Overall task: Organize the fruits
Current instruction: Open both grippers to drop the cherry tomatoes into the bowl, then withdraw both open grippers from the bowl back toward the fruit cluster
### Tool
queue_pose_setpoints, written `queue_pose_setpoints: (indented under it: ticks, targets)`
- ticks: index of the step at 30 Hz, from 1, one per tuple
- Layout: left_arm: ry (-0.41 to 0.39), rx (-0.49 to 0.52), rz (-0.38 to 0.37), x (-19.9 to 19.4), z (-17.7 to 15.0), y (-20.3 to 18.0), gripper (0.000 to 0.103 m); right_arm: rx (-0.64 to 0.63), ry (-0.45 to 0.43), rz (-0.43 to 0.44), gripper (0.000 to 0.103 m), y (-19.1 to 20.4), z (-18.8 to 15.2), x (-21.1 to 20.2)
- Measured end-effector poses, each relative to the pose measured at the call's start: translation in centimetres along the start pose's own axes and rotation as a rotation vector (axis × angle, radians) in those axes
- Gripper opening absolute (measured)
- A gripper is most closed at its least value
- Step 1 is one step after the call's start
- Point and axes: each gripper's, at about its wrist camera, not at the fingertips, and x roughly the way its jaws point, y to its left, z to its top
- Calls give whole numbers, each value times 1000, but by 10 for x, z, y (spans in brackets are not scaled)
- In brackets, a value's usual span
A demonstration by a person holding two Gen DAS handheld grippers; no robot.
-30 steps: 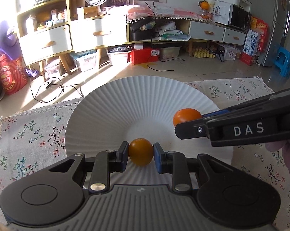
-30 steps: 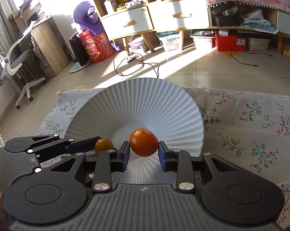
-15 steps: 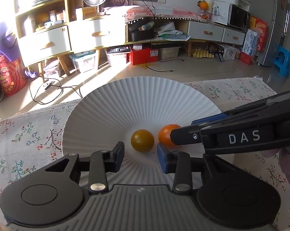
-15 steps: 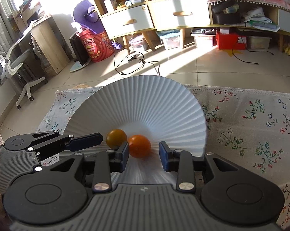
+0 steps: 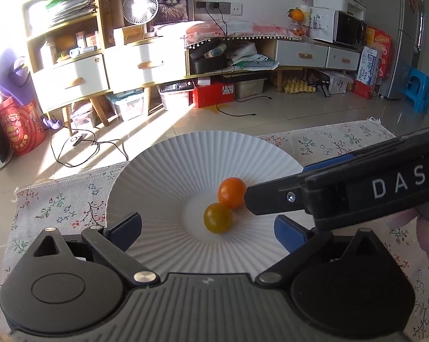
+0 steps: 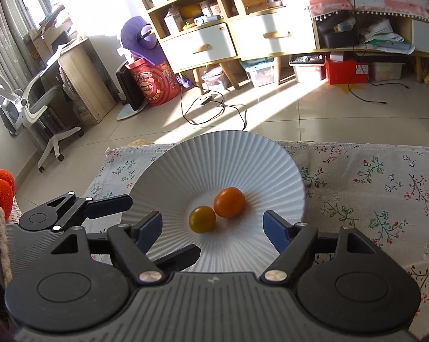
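A white ribbed plate lies on a floral cloth. In its middle a yellow-orange fruit and a redder orange fruit rest side by side, touching. My left gripper is open and empty, its jaws wide apart at the plate's near side. My right gripper is open and empty too, jaws wide, just short of the fruits. In the left wrist view the right gripper reaches in from the right, close to the orange fruit. In the right wrist view the left gripper shows at the left.
The floral cloth covers the surface around the plate. Beyond its far edge is a tiled floor with cables, a cabinet with drawers, a red drum and an office chair.
Both grippers have let go of their fruits and opened wide. The two fruits now lie together in the plate's middle, and both grippers have drawn back and up from the plate.
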Motion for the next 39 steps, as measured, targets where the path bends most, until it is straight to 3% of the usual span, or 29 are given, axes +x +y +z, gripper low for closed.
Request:
queue_pose_setpoints:
  ticks: [9, 39]
  targets:
    - [21, 15, 32, -16, -5, -4, 85, -20, -14, -11, 94, 5, -4, -16]
    - [118, -37, 94, -81, -49, 1, 85, -108, -22, -101, 102, 29, -50, -60]
